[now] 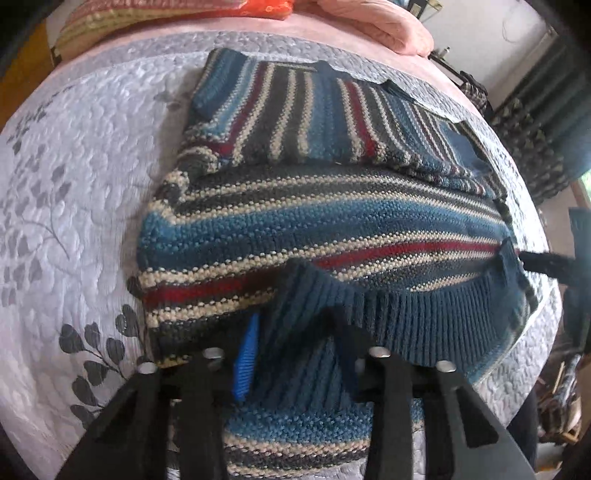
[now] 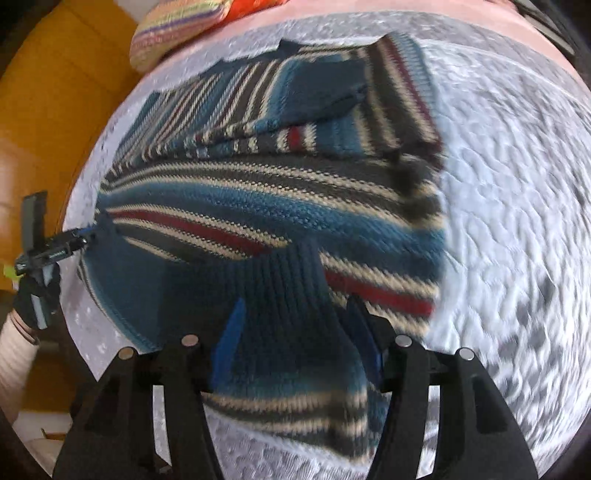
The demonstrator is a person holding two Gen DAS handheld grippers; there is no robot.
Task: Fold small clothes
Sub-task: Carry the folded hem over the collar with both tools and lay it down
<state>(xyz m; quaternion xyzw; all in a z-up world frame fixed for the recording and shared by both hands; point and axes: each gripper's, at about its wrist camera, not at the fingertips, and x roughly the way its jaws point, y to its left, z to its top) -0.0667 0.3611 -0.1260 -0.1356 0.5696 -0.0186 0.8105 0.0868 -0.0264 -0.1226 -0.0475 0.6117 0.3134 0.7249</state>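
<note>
A knitted sweater [image 1: 332, 221] with blue, grey, cream and red stripes lies on the bed, its sleeves folded across the upper body. Its dark blue ribbed hem [image 1: 424, 314] is raised off the cover and held at both ends. In the left wrist view my left gripper [image 1: 295, 354] is shut on bunched hem fabric between its blue pads. At the right edge of that view, my right gripper [image 1: 543, 262] pinches the other hem corner. In the right wrist view the sweater [image 2: 277, 195] is blurred. There my right gripper [image 2: 299, 332] is shut on the hem [image 2: 280, 288], and my left gripper [image 2: 74, 240] shows at the far left.
A grey quilted bedspread [image 1: 74, 184] with a leaf print lies under the sweater. A pink blanket [image 1: 369, 26] and a striped cushion [image 2: 173, 33] sit at the far edge. Yellow-orange wood [image 2: 44, 110] borders the bed on the left, and a gloved hand and sleeve [image 2: 22, 321] show there.
</note>
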